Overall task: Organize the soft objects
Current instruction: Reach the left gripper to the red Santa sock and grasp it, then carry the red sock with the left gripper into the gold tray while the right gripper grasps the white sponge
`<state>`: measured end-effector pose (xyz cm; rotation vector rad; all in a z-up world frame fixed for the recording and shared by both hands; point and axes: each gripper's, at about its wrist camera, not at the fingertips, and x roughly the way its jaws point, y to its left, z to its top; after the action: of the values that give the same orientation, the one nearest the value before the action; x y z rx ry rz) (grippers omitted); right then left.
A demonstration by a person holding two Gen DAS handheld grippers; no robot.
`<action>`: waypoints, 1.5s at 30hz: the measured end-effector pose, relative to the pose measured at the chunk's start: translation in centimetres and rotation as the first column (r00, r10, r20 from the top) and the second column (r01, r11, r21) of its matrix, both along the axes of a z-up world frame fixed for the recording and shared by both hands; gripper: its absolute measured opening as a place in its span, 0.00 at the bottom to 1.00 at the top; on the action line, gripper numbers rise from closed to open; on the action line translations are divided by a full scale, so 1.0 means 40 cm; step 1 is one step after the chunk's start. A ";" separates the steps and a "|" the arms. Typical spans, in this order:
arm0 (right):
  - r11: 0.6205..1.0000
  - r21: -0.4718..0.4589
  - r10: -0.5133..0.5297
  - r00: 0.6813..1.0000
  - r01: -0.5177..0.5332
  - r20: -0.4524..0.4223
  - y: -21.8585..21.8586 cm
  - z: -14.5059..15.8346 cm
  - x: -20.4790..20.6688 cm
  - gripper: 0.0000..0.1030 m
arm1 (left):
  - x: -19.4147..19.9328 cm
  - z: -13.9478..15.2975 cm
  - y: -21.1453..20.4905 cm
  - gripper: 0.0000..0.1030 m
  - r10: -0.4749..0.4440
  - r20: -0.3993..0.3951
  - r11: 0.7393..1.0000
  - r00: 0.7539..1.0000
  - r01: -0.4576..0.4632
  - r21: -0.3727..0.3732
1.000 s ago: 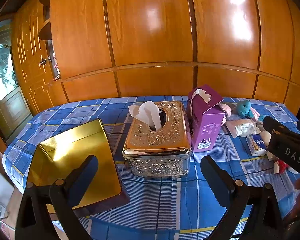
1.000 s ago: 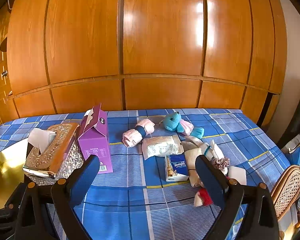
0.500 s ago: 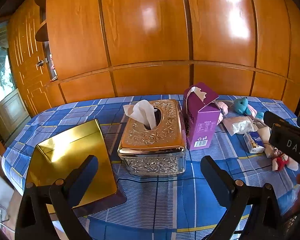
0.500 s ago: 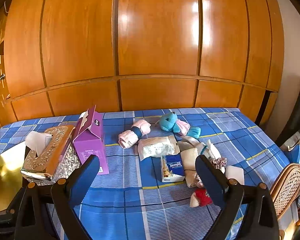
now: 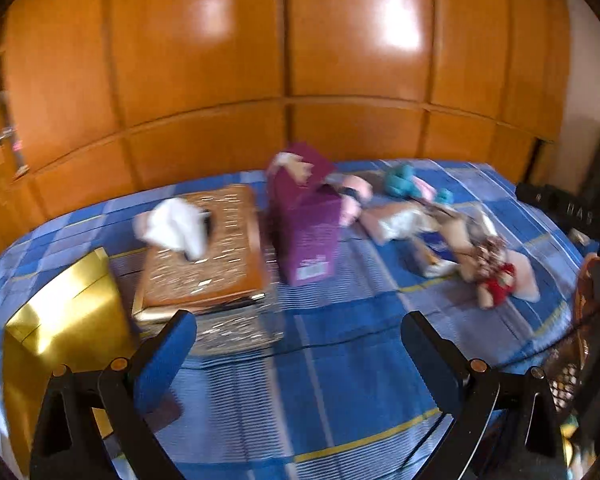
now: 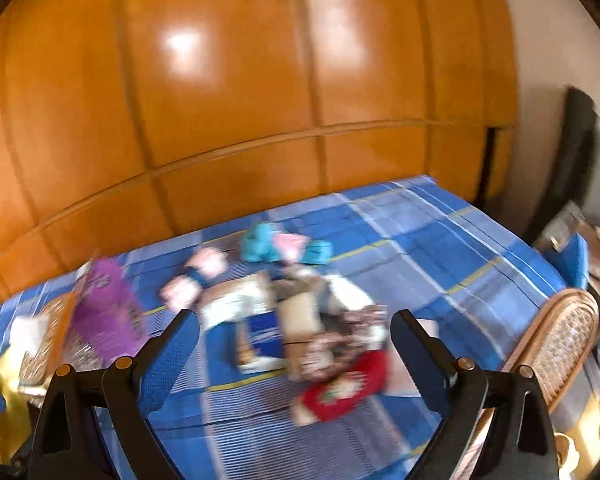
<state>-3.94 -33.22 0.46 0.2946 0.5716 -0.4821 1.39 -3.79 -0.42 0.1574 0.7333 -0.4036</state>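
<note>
Right wrist view, nearest first: the right tongs [image 6: 294, 334] hang with their blue pads wide apart and nothing between them, over the blue checked cloth of the surface [image 6: 440, 240]. Just beyond them lies the heap of soft things [image 6: 320, 332], blurred: one red toy [image 6: 344, 386] at its near end, one blue packet [image 6: 260, 338], one pale pouch [image 6: 236, 300], then one pink roll [image 6: 194, 280] and one teal plush [image 6: 260, 238] toward the far edge. Further pieces in the heap I can't count.

From the left wrist, the left tongs [image 5: 300, 344] are likewise spread and empty, near the front edge. Past them stand one gold box [image 5: 66, 320] at the left edge, one ornate tissue box [image 5: 208, 256] and one purple carton [image 5: 308, 220], with the heap off to the right.

My guess is the step is reaching for a first piece. Best to come down on the red toy, closest and clear at the edge, pinch its middle, and lift straight so nothing tangled drags along.
</note>
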 end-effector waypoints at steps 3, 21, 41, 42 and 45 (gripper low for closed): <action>0.997 0.032 -0.073 0.997 0.074 -0.007 -0.084 -0.004 -0.030 0.95 | 0.024 0.001 -0.059 1.00 -0.099 -0.032 0.995 0.995 0.098 -0.016; 0.971 0.100 -0.215 0.976 0.218 -0.045 -0.279 -0.036 -0.123 0.95 | 0.019 -0.134 -0.575 0.61 -0.641 -0.156 0.754 0.752 0.655 0.060; 0.941 0.336 0.176 0.808 0.029 -0.562 -0.394 -0.241 0.137 0.78 | 0.064 -0.167 -0.540 0.15 -0.605 -0.278 0.789 0.746 0.607 -0.090; 0.936 0.351 0.193 0.786 0.033 -0.588 -0.394 -0.260 0.151 0.78 | 0.073 -0.151 -0.531 0.15 -0.602 -0.272 0.794 0.750 0.599 -0.107; 0.910 0.412 0.238 0.743 0.055 -0.626 -0.401 -0.304 0.180 0.78 | 0.122 -0.087 -0.515 0.15 -0.582 -0.239 0.813 0.777 0.565 -0.140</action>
<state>3.26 -49.25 -11.70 0.4936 1.4047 -0.3554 6.28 -24.40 -3.89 0.2745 0.9396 -1.0544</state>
